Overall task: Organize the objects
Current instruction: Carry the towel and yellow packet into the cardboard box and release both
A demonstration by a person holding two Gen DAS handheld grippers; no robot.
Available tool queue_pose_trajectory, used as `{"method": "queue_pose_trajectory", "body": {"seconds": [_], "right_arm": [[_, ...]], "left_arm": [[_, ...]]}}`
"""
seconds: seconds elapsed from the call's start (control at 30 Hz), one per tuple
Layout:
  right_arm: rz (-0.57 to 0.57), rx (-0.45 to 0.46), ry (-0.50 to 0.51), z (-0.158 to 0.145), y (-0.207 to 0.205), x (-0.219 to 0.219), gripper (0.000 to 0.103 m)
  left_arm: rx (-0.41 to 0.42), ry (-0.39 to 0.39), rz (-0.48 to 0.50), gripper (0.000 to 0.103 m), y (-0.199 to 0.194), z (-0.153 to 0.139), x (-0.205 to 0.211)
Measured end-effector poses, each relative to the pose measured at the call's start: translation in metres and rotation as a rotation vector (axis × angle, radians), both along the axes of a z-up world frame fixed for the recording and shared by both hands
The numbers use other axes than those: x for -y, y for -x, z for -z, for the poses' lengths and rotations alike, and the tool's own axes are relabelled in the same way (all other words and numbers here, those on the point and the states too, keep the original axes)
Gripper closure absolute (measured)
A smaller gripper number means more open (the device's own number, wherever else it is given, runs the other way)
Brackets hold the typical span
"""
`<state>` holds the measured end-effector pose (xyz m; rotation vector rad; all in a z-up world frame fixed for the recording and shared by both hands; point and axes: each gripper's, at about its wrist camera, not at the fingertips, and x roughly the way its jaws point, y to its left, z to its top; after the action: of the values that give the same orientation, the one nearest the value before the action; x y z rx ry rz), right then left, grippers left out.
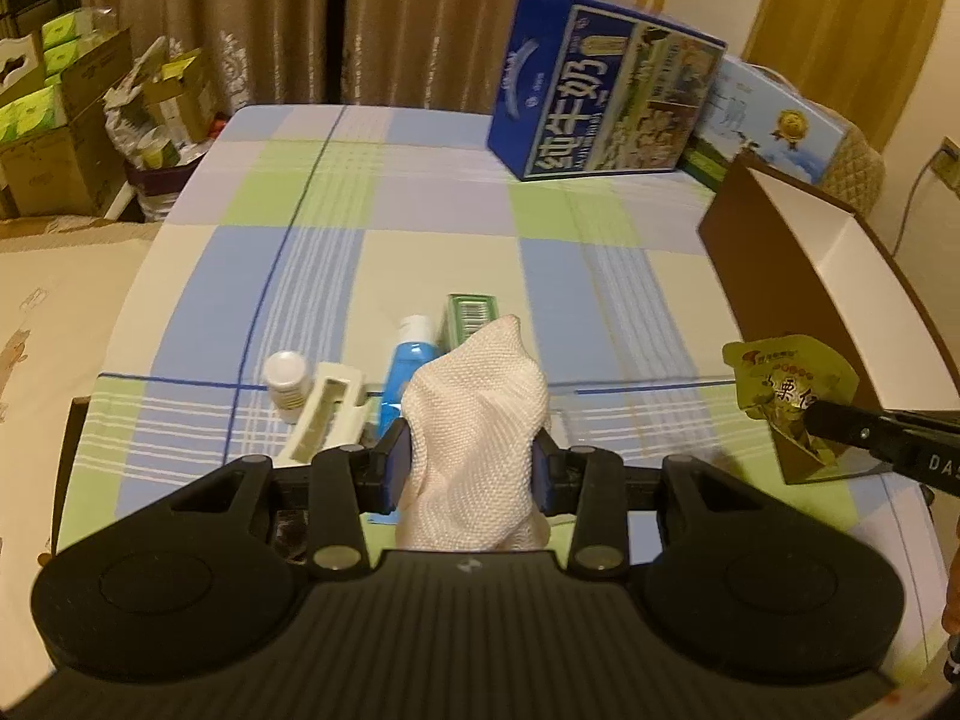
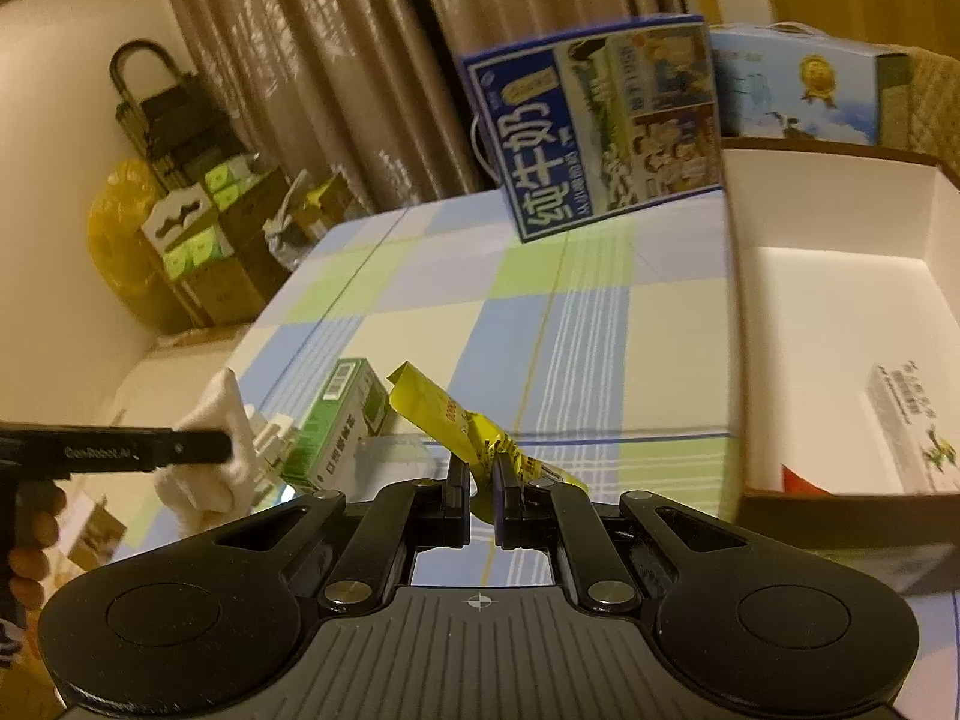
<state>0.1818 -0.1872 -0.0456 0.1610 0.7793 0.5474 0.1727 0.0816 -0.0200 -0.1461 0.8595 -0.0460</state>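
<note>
The yellow packet point(image 2: 474, 432) is pinched in the right claw point(image 2: 482, 495), held up over the desk point(image 2: 570, 324) just left of the open brown box point(image 2: 840, 228). Its long axis runs from far-left down to near-right, with the free end poking away to the far left. The grip looks to be only on a crumpled bit, so I'd guess it could slip or swing and catch the box wall going in. The left claw point(image 1: 471, 468) is clamped on a white cloth point(image 1: 480, 408), which flops over the blue tube point(image 1: 408, 372) and green carton point(image 1: 471, 318); it might drag those along if it moves.
</note>
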Motion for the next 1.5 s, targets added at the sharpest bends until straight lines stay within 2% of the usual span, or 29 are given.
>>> {"method": "queue_pose_trajectory", "body": {"seconds": [0.37,0.8,1.13,1.33,1.5], "right_arm": [[0.073,0.025,-0.090,-0.034,0.028,0.048,0.100],[0.201,0.085,-0.175,-0.069,0.046,0.130,0.100],[0.290,0.119,-0.196,-0.083,0.028,0.187,0.100],[0.337,0.109,-0.177,-0.076,0.006,0.212,0.099],[0.385,0.067,-0.169,-0.064,-0.014,0.232,0.099]], "left_arm": [[0.043,0.024,0.120,0.069,0.007,-0.024,0.054],[0.115,0.047,0.309,0.068,-0.002,-0.051,0.159],[0.136,0.056,0.383,0.068,-0.022,-0.061,0.232],[0.129,0.039,0.393,0.068,-0.042,-0.060,0.267],[0.108,0.015,0.389,0.068,-0.060,-0.052,0.291]]}}
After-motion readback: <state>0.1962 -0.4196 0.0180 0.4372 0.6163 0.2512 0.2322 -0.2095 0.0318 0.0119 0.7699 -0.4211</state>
